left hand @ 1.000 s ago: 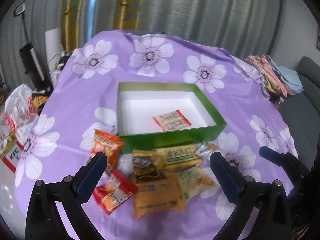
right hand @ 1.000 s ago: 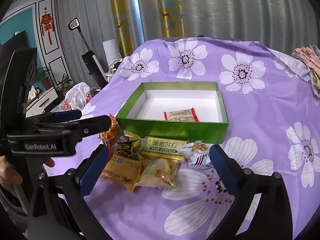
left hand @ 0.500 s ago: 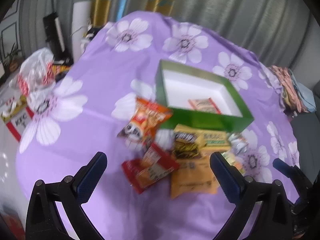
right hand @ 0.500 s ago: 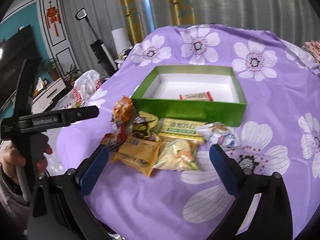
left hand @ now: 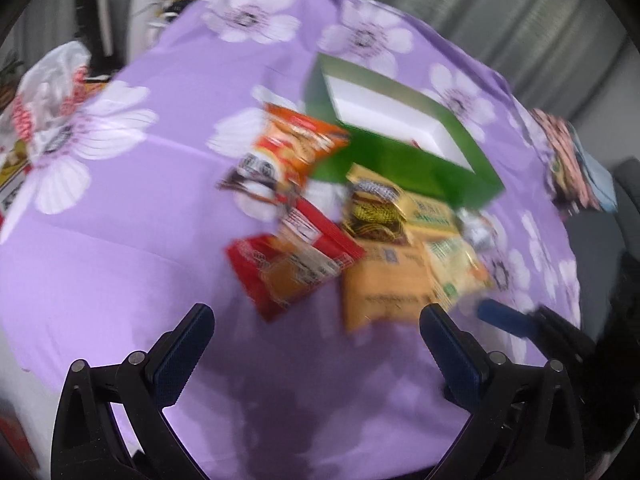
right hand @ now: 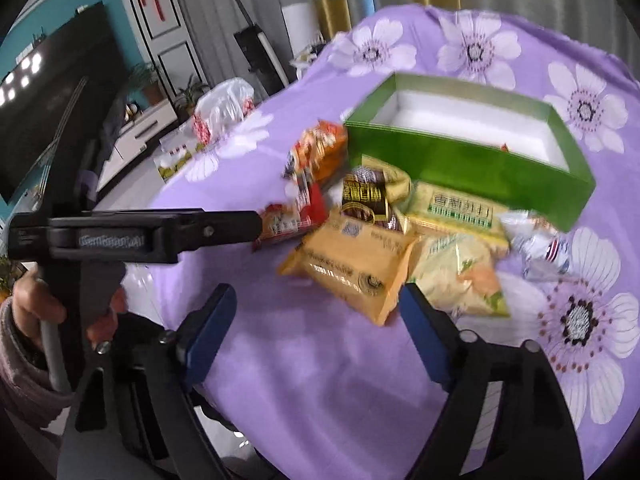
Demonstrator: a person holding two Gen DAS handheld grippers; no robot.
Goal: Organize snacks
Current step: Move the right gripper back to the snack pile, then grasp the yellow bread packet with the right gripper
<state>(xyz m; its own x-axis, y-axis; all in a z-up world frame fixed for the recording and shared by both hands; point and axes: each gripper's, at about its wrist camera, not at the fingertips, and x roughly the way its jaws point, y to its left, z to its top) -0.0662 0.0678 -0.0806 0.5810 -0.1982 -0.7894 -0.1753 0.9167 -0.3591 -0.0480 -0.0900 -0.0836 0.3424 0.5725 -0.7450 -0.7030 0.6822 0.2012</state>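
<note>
A green box (left hand: 404,160) with a white inside stands on the purple flowered cloth, and a snack's red edge (right hand: 505,147) shows inside it. In front of the box lies a loose pile: an orange chip bag (left hand: 296,148), a red packet (left hand: 292,268), a dark gold packet (right hand: 364,196), a green cracker packet (right hand: 460,208), an orange-yellow packet (right hand: 352,264), a pale packet (right hand: 460,276) and a white packet (right hand: 540,248). My left gripper (left hand: 316,316) is open and empty, just short of the red packet. My right gripper (right hand: 316,294) is closing with nothing between its jaws, near the orange-yellow packet's corner.
A white plastic bag (left hand: 52,92) sits at the table's left edge and folded clothes (left hand: 568,160) lie at the far right. A hand (right hand: 32,300) holds the left gripper's handle. A TV and low cabinet (right hand: 136,136) stand beyond the table's left side.
Both grippers have come down and closer to the snack pile, so the packets look larger. The right jaws stand narrower than before. The snacks and box have not moved.
</note>
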